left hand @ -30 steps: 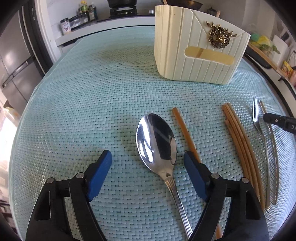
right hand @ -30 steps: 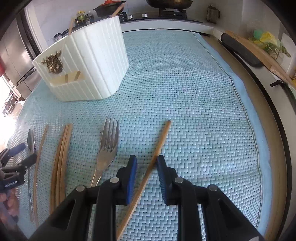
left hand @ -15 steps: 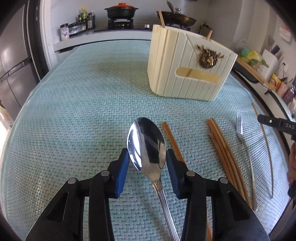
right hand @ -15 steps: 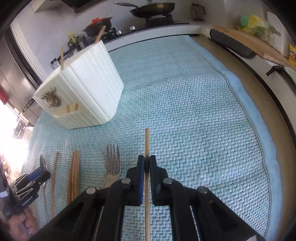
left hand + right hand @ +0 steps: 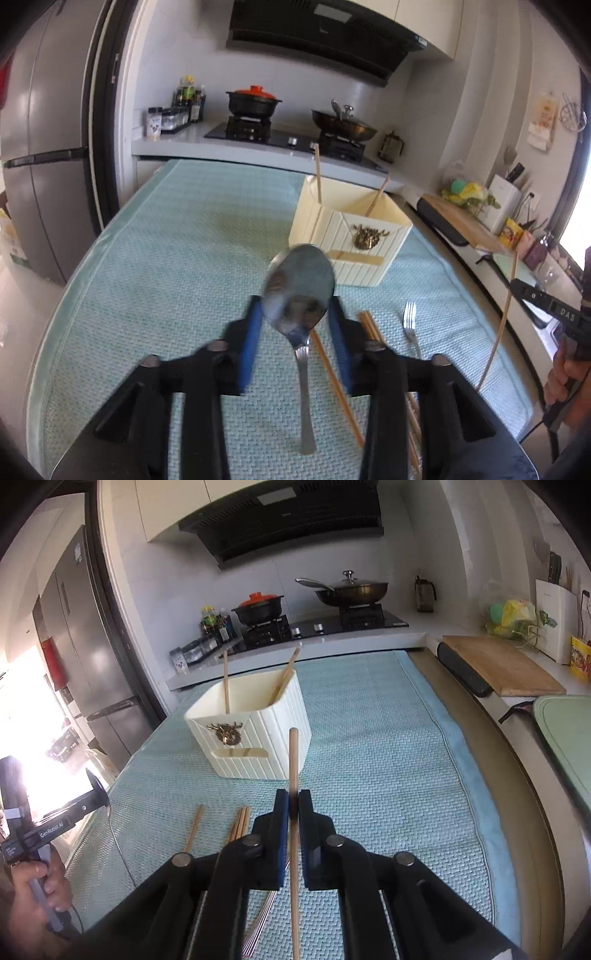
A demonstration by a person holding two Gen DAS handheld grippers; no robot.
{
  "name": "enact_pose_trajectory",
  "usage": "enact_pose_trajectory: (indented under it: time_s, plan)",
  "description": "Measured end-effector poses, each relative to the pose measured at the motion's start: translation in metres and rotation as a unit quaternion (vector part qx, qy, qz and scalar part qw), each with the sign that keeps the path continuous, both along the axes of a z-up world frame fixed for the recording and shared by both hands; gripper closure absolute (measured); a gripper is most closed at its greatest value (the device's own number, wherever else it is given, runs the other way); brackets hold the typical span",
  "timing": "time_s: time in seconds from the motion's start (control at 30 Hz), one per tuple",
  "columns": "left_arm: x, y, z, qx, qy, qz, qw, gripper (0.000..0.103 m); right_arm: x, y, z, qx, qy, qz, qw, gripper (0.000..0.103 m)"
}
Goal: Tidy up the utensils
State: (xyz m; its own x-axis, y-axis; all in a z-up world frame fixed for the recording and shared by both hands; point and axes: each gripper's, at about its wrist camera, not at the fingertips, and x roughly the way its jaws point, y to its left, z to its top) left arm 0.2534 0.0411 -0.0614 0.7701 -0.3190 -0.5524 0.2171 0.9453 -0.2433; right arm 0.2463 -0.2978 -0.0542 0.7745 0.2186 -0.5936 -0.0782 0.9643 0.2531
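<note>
My left gripper [image 5: 297, 334] is shut on a steel spoon [image 5: 299, 288], gripped at the bowl's sides and lifted above the mat, handle hanging down. My right gripper [image 5: 293, 806] is shut on a wooden chopstick [image 5: 293, 760], lifted and pointing toward the cream utensil holder [image 5: 255, 734], which holds two chopsticks. The holder also shows in the left wrist view [image 5: 351, 240], beyond the spoon. A fork [image 5: 410, 325] and several chopsticks [image 5: 334, 380] lie on the teal mat [image 5: 166, 277]. The right gripper with its chopstick shows at the right edge of the left wrist view [image 5: 502, 332].
Loose chopsticks [image 5: 194, 829] lie on the mat left of my right gripper. A stove with a red-lidded pot [image 5: 258, 609] and a wok [image 5: 351, 589] stands behind the table. A cutting board [image 5: 498, 664] lies on the right counter. A fridge [image 5: 44, 147] stands left.
Both grippers closed, the left on the spoon and the right on the chopstick, and lifted them off the mat. Both views now tilt up toward the holder and stove.
</note>
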Motion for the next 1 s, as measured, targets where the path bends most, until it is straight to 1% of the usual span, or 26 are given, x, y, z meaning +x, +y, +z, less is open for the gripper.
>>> enact_pose_trajectory:
  time_s: [0.03,0.1,0.17,0.27,0.33,0.4,0.43,0.47,0.5,0.53,0.6,0.67,0.77,0.8,0.9,0.93,0.97,1.0]
  plan:
    - [-0.001,0.002,0.003,-0.009,0.002,-0.008,0.9999,0.098,-0.007,0.005,0.004,-0.003,-0.008,0.001,1.000,0.098]
    - [-0.005,0.004,0.008,-0.017,-0.005,-0.005,0.9998,0.099,-0.019,0.008,0.011,-0.013,-0.022,0.002,1.000,0.098]
    - [-0.005,0.002,0.007,-0.008,-0.010,-0.006,0.9999,0.100,-0.029,0.011,0.016,-0.021,-0.032,0.006,0.999,0.098]
    - [0.001,0.002,-0.002,-0.006,0.006,-0.009,0.9999,0.101,-0.037,0.016,0.019,-0.028,-0.038,0.015,0.999,0.098]
    - [0.007,0.007,-0.008,-0.012,0.020,-0.009,0.9997,0.100,-0.043,0.019,0.022,-0.030,-0.038,0.018,0.999,0.098]
    - [0.015,0.014,-0.014,-0.015,0.042,-0.002,0.9990,0.095,-0.046,0.018,0.024,-0.029,-0.039,0.020,0.999,0.098]
    - [0.020,0.016,-0.019,-0.013,0.056,-0.004,0.9984,0.077,-0.048,0.017,0.024,-0.030,-0.038,0.021,0.999,0.098]
    - [0.024,0.017,-0.024,-0.007,0.070,-0.006,0.9975,0.047,-0.049,0.016,0.025,-0.030,-0.038,0.019,0.999,0.098]
    - [0.028,0.017,-0.030,0.002,0.080,-0.008,0.9968,0.039,-0.050,0.014,0.024,-0.030,-0.038,0.019,0.999,0.098]
    - [0.030,0.015,-0.036,0.012,0.086,-0.010,0.9961,0.035,-0.050,0.013,0.024,-0.030,-0.038,0.019,0.999,0.098]
    - [0.038,0.004,-0.050,0.032,0.112,-0.033,0.9927,0.035,-0.050,0.012,0.023,-0.031,-0.038,0.018,0.999,0.098]
    - [0.046,-0.006,-0.064,0.042,0.130,-0.051,0.9893,0.034,-0.052,0.012,0.023,-0.030,-0.039,0.018,0.999,0.098]
    - [0.065,-0.024,-0.084,0.078,0.152,-0.058,0.9836,0.034,-0.053,0.015,0.023,-0.029,-0.041,0.020,0.999,0.098]
    - [0.071,-0.030,-0.090,0.090,0.160,-0.060,0.9811,0.034,-0.054,0.016,0.023,-0.030,-0.042,0.020,0.998,0.098]
    - [0.092,-0.047,-0.111,0.132,0.192,-0.068,0.9701,0.034,-0.057,0.018,0.023,-0.029,-0.044,0.019,0.998,0.097]
    - [0.098,-0.051,-0.116,0.143,0.198,-0.069,0.9672,0.035,-0.058,0.018,0.023,-0.028,-0.044,0.019,0.998,0.097]
    - [0.100,-0.055,-0.116,0.166,0.184,-0.065,0.9667,0.035,-0.059,0.018,0.023,-0.028,-0.044,0.019,0.998,0.097]
    - [0.104,-0.059,-0.116,0.174,0.185,-0.069,0.9647,0.036,-0.059,0.018,0.023,-0.028,-0.044,0.018,0.998,0.097]
